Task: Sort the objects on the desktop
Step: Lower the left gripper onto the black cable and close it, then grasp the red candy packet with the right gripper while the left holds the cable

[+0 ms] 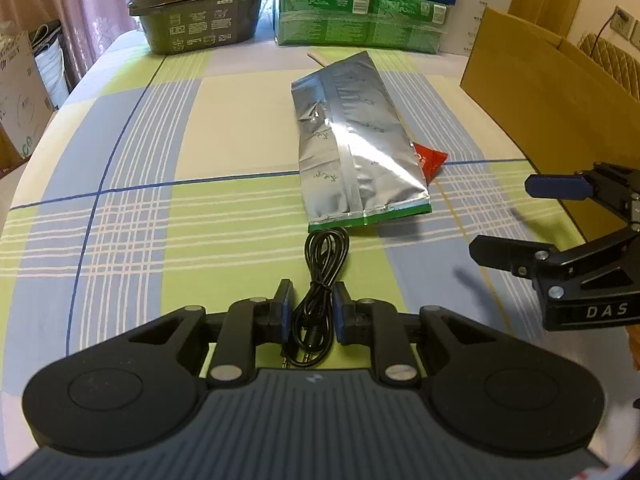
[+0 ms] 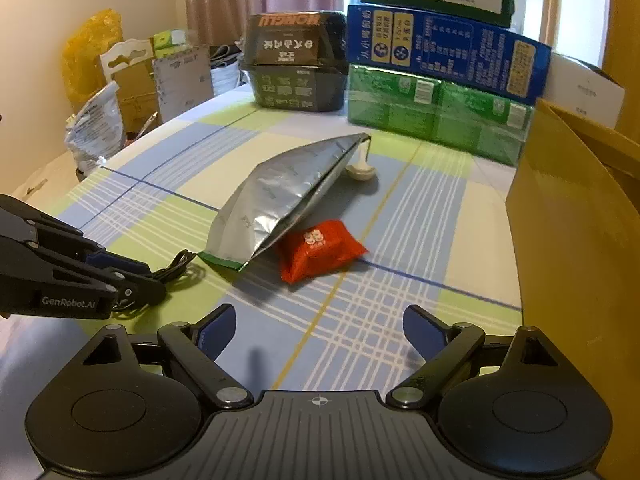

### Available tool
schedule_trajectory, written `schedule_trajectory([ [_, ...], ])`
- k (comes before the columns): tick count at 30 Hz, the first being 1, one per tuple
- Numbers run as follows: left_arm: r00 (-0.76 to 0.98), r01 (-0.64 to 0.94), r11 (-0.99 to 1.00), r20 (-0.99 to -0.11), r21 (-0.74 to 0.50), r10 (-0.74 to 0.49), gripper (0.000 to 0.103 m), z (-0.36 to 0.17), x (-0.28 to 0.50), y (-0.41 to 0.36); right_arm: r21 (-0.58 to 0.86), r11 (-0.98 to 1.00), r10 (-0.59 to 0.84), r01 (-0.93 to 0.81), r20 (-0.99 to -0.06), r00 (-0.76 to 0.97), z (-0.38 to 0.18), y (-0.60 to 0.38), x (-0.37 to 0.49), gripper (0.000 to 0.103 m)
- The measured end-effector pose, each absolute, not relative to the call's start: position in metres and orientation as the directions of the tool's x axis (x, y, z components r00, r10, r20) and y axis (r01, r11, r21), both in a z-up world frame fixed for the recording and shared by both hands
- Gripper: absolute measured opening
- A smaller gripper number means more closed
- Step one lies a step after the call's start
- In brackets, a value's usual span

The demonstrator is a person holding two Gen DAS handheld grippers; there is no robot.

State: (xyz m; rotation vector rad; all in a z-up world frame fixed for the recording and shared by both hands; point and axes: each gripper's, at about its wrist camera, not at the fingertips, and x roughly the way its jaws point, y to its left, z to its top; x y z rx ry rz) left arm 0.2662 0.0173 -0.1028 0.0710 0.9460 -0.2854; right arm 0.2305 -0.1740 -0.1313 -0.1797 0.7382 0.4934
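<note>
Left tongs [image 1: 311, 312] are straddling the black cable [image 1: 318, 280], not clamping; right tongs [image 2: 318, 330], reading "DAS", are gaping apart; black tub [image 2: 296, 60] at top centre is reading "HONGLU".

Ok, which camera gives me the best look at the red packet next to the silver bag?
The right wrist view: the red packet lies in the open there, its white print visible, tucked against the silver bag's lower edge. In the left wrist view only a red corner pokes out from behind the bag.
</note>
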Motion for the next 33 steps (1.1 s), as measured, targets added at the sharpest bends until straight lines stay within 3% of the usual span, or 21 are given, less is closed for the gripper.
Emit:
schedule_trajectory([
  [13,0.582,0.257,0.963,-0.782,-0.083,-0.223,0.012,-0.095,0.267,0.022,-0.029,0.829,0.395,-0.558,-0.677,0.622,-0.141,-0.163,0.253,0.075],
  [20,0.568,0.266,0.961,-0.794,-0.069,-0.214,0.012,-0.099,0.267,0.018,-0.107,0.783,0.405,-0.613,-0.66,0.633,-0.154,-0.149,0.272,0.075],
  [30,0.566,0.277,0.959,-0.796,-0.061,-0.214,0.012,-0.102,0.271,0.014,-0.078,0.76,0.449,-0.645,-0.655,0.608,-0.165,-0.145,0.301,0.075],
  [33,0.567,0.281,0.958,-0.796,-0.054,-0.211,0.013,-0.102,0.271,0.013,-0.064,0.75,0.46,-0.658,-0.664,0.59,-0.166,-0.144,0.301,0.058],
])
